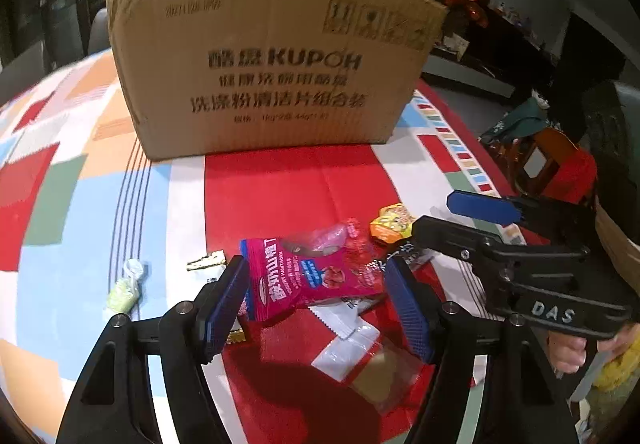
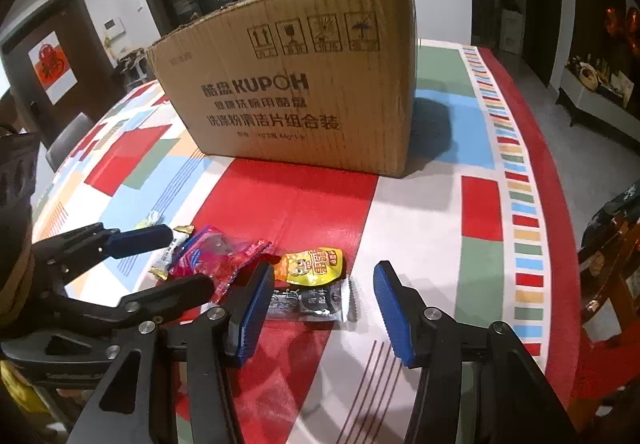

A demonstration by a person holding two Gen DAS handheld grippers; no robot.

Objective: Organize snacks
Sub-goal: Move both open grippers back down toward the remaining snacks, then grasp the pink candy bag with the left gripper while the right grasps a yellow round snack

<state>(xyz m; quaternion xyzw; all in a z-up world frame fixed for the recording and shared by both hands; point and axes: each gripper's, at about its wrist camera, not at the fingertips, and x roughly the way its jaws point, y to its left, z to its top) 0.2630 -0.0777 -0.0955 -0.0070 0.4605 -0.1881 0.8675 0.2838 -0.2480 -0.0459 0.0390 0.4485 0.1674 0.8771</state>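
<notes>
Cardboard fills the far side of both views: a brown box (image 1: 272,60) stands upright on the patchwork tablecloth (image 1: 60,184), well behind the snacks, printed "KUPOH" over lines of Chinese text, with four handling symbols along its top edge. Chairs and a dark sideboard crowd the room past the table's right edge.

Snacks lie in a loose heap on the red panel of the cloth. The left gripper (image 1: 320,300) is spread wide, its blue pads either side of a magenta pouch (image 1: 304,276) printed with white Chinese characters; the left pad seems to touch the pouch edge, the right stands just off it. White and clear wrappers (image 1: 352,348) lie under and in front of it. A pale green candy (image 1: 124,290) sits apart to the left.

The right gripper (image 2: 324,308) is also spread, empty, over a dark silver-edged packet (image 2: 316,304); a yellow-orange packet (image 2: 316,264) with a cartoon face lies just behind. Its body reads "DAS" in the left view
</notes>
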